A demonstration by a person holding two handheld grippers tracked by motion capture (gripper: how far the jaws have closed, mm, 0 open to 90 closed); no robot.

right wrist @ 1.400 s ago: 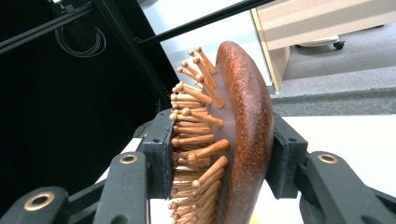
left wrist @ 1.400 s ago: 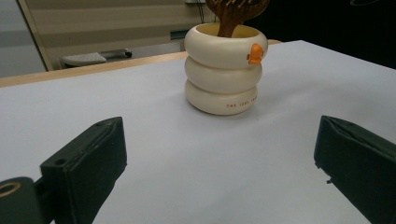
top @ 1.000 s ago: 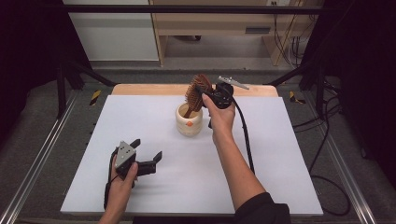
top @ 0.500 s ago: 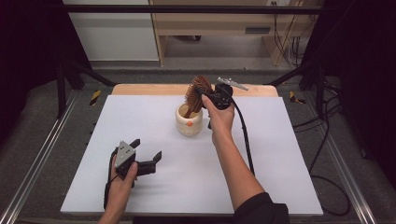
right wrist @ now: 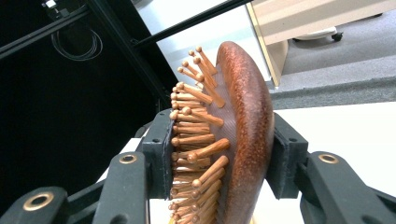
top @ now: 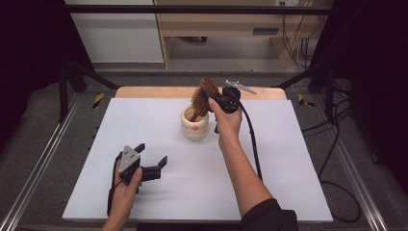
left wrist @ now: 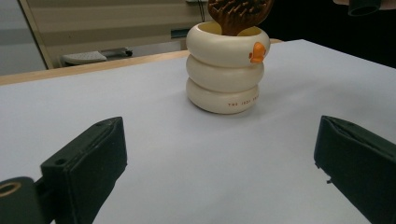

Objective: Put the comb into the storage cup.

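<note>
Standing with its handle down inside a cream cup point(top: 195, 126), the wooden hairbrush point(top: 201, 98) leans its bristled head above the rim at the far middle of the worktop point(top: 288, 163). The right gripper point(top: 215, 102) has its jaws pinching that head, one pad against the wooden pins and the other against the smooth rounded back, as the right gripper view shows. The cup is shaped like three stacked rings, carries a small orange duck figure near its rim and a line of small orange print on the bottom ring that begins "THE"; the rest is too small to read. Well apart, near the front left, the left gripper point(top: 153, 162) rests on the worktop with its jaws spread and nothing between them.
</note>
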